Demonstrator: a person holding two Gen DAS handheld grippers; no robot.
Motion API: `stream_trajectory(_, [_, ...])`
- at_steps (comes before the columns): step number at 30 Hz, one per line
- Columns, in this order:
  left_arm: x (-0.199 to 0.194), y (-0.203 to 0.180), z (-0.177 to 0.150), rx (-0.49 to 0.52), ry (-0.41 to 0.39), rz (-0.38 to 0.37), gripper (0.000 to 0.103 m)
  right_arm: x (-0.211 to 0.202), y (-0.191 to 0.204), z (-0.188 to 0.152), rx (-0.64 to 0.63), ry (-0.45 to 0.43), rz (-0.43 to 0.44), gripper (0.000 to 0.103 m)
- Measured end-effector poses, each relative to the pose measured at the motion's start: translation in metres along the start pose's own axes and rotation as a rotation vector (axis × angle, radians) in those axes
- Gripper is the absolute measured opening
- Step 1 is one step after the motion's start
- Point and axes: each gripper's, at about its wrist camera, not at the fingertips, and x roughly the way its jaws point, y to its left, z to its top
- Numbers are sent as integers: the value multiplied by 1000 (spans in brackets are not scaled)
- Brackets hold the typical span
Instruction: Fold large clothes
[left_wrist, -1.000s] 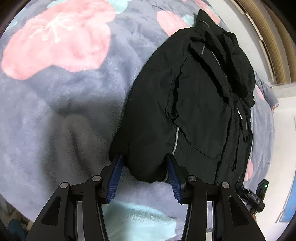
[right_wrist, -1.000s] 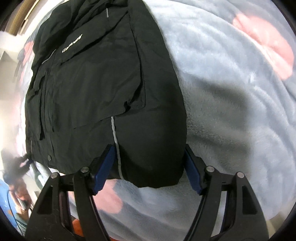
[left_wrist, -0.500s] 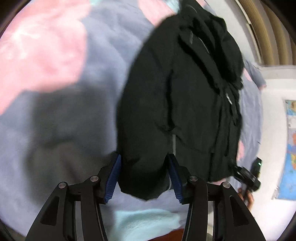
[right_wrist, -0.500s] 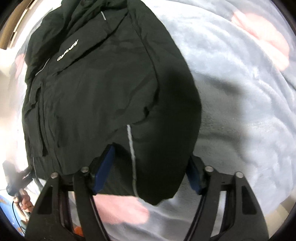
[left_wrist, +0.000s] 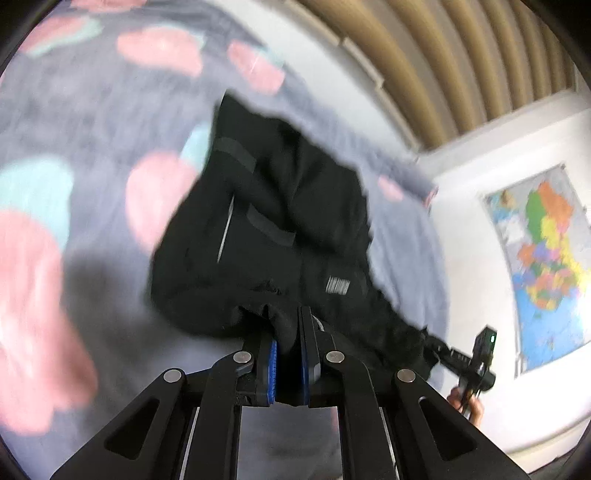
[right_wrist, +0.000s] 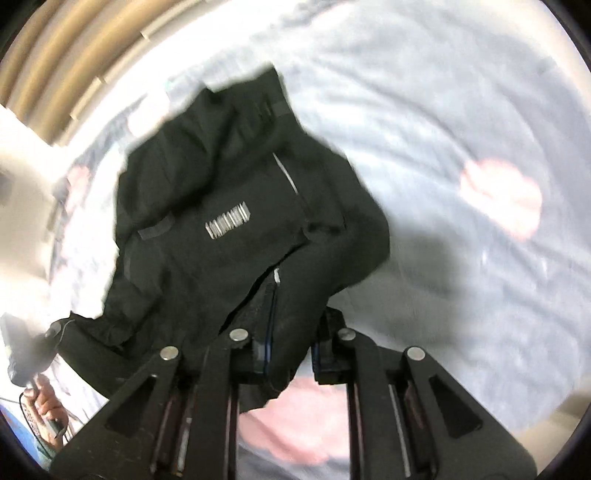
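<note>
Black jacket (left_wrist: 280, 236) lifted above floral blanket (left_wrist: 74, 122), left tongs (left_wrist: 287, 354) and right tongs (right_wrist: 290, 350) both clamped on its hem

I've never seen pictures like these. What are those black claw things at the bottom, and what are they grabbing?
They are two grabbing tools, each held in a person's hand, with a tiny round-view camera on each. One picture looks along the left gripper, the other along the right gripper. Both are pinched shut on the bottom edge of a big black jacket with a small white logo, lifting it off a fluffy grey blanket with pink flowers to fold it. The pictures are blurry because everything is moving. A colourful map hangs on the wall.
</note>
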Motion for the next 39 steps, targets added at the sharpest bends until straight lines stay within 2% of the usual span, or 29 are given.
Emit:
stream_trajectory(5, [19, -11, 74, -13, -110, 20, 10, 15, 36, 75, -41, -45, 43, 12])
stream_trajectory(8, [41, -12, 114, -29, -151, 37, 10, 47, 56, 128, -87, -42, 41, 13])
stream_trajectory(12, [88, -5, 165, -43, -181, 114, 11, 105, 71, 189, -109, -27, 27, 13])
stream_trajectory(14, [115, 4, 187, -66, -190, 160, 12, 127, 69, 205, -112, -8, 18, 13])
stream_trajectory(17, [151, 25, 209, -98, -170, 233, 14, 182, 71, 228, -100, 51, -8, 14])
stream_trajectory(19, [182, 41, 221, -117, -121, 289, 14, 214, 68, 235, -84, 93, -32, 14])
stream_trajectory(23, [215, 63, 224, -139, -61, 318, 14, 245, 63, 239, -64, 125, -36, 15])
stream_trajectory(27, [209, 63, 227, -132, -41, 297, 14, 240, 65, 239, -93, 129, -36, 15])
stream_trajectory(32, [169, 36, 228, -34, -61, 251, 18, 214, 67, 241, -101, 116, -5, 23])
stream_trajectory(37, [120, 28, 230, -58, -12, 74, 26, 173, 63, 240, -87, 80, 85, 34])
stream_trajectory(38, [111, 26, 230, -59, -20, 58, 28, 167, 64, 239, -91, 71, 92, 36])
stream_trajectory(39, [100, 24, 230, -56, -40, 43, 35, 160, 65, 238, -95, 60, 100, 40])
